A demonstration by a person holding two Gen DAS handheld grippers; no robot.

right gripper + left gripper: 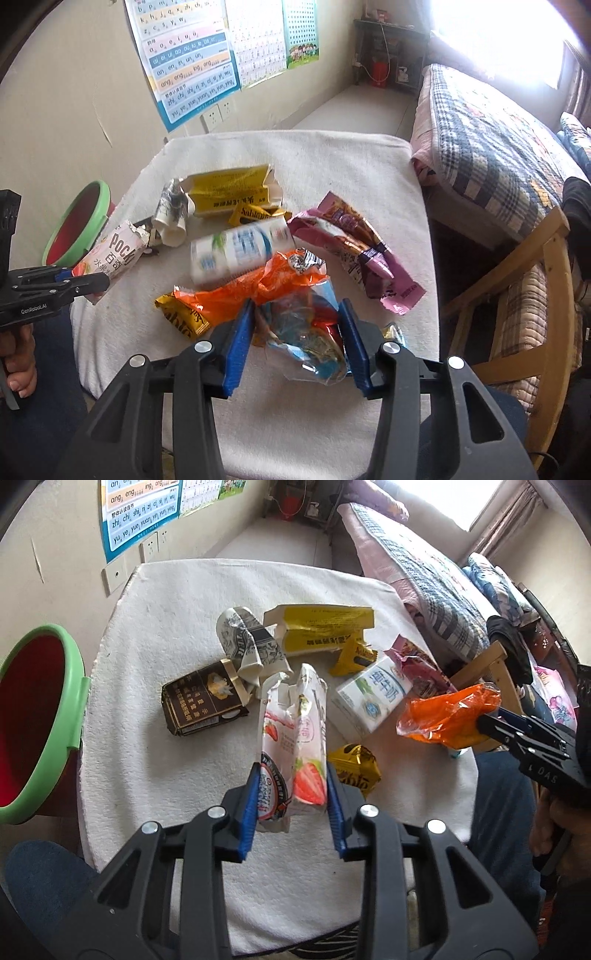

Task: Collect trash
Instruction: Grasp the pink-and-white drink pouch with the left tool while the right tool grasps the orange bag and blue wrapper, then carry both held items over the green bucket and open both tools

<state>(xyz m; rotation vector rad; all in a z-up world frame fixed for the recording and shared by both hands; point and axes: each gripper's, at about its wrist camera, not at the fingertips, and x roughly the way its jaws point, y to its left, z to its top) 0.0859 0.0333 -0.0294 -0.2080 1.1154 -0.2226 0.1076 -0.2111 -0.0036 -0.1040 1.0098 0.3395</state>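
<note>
Pocky box between left fingers

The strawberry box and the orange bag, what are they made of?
Strawberry box: looks like thin printed cardboard, a bit glossy; its top is torn with white ragged edges. Orange bag: probably thin shiny plastic film; it is crinkled, glints, and one part is see-through.

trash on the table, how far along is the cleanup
Nothing shows as binned yet: what shows of the green-rimmed bin looks empty. In hand: the left tongs grip the strawberry Pocky box, and the right tongs clamp the orange wrapper. Left on the white cloth: brown cigarette pack, crumpled paper cup, yellow box, milk carton, pink wrapper, gold wrappers.
</note>
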